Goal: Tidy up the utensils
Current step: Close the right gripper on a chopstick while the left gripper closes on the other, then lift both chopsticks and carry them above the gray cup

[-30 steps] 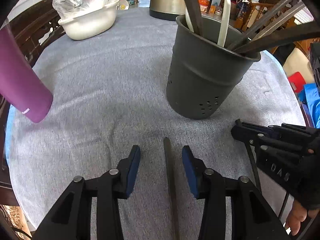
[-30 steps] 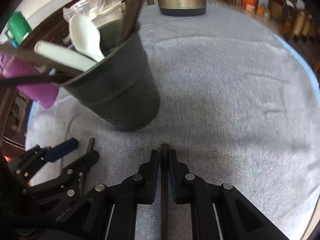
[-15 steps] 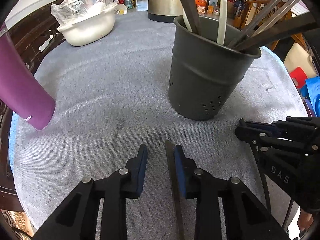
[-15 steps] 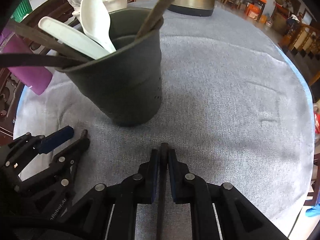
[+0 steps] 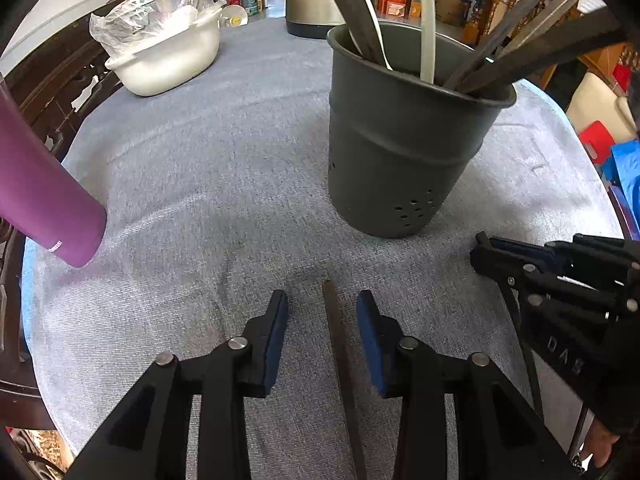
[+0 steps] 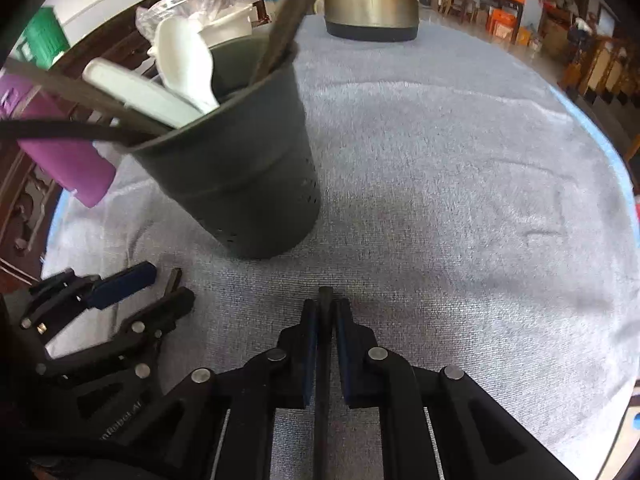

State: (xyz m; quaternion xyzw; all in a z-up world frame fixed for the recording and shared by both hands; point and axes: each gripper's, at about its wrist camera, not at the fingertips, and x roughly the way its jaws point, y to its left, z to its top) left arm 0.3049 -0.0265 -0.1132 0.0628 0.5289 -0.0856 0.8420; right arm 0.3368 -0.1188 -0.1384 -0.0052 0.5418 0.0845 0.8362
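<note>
Chopstick (image 5: 338,344), dark and slim, lies on grey cloth (image 5: 200,160) between our wide-open left gripper (image 5: 322,312), near the holder (image 5: 404,152); "DAS" shows alongside. Right gripper (image 6: 326,314) pinches another chopstick (image 6: 323,380).

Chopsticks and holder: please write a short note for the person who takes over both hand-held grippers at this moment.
Left hand-held gripper: open, one dark chopstick lies between its fingers on the cloth, not gripped.
Right hand-held gripper: shut on a second chopstick, low over the cloth.
Holder: upright just ahead of both grippers, already holding several dark chopsticks and two white spoons.
Done: most utensils are in the holder.
Left: close the left gripper on its chopstick, then probably lift both chopsticks and drop them into the holder.
</note>
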